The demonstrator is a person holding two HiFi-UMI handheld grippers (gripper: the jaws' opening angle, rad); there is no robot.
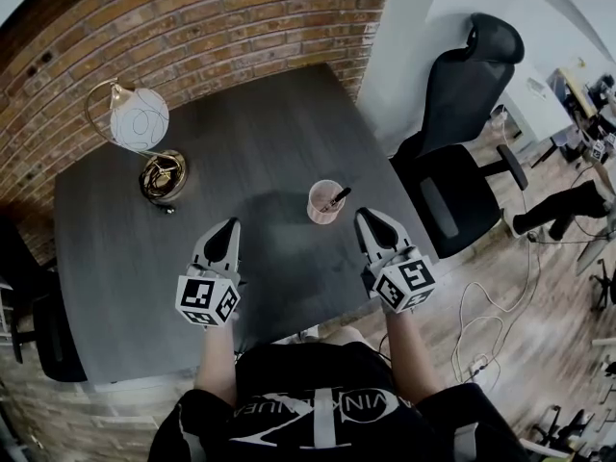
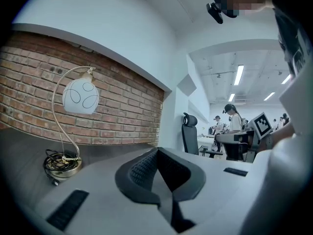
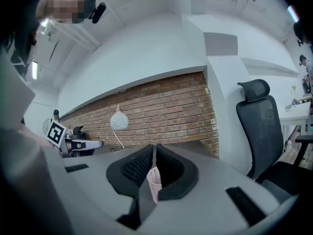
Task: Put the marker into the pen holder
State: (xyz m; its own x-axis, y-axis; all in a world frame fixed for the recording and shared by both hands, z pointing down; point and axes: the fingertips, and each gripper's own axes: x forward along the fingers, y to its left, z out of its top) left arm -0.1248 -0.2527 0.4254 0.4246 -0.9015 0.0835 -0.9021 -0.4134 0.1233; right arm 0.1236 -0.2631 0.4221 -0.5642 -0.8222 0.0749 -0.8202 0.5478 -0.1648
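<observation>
A pink mesh pen holder [image 1: 322,212] stands on the dark table [image 1: 260,123] with a black marker [image 1: 339,197] leaning out of its rim. My left gripper [image 1: 229,227] hovers to its left, jaws shut and empty; in the left gripper view its pads [image 2: 146,166] meet with nothing between them. My right gripper [image 1: 367,217] hovers just right of the holder, also shut and empty. In the right gripper view a strip of the pink holder [image 3: 154,181] shows through the slit below the closed jaws [image 3: 153,148].
A globe lamp [image 1: 140,118] on a brass base stands at the table's far left near the brick wall [image 1: 183,17]. A black office chair [image 1: 462,94] sits beyond the table's right edge. Cables lie on the floor at right. People work in the distance [image 2: 234,121].
</observation>
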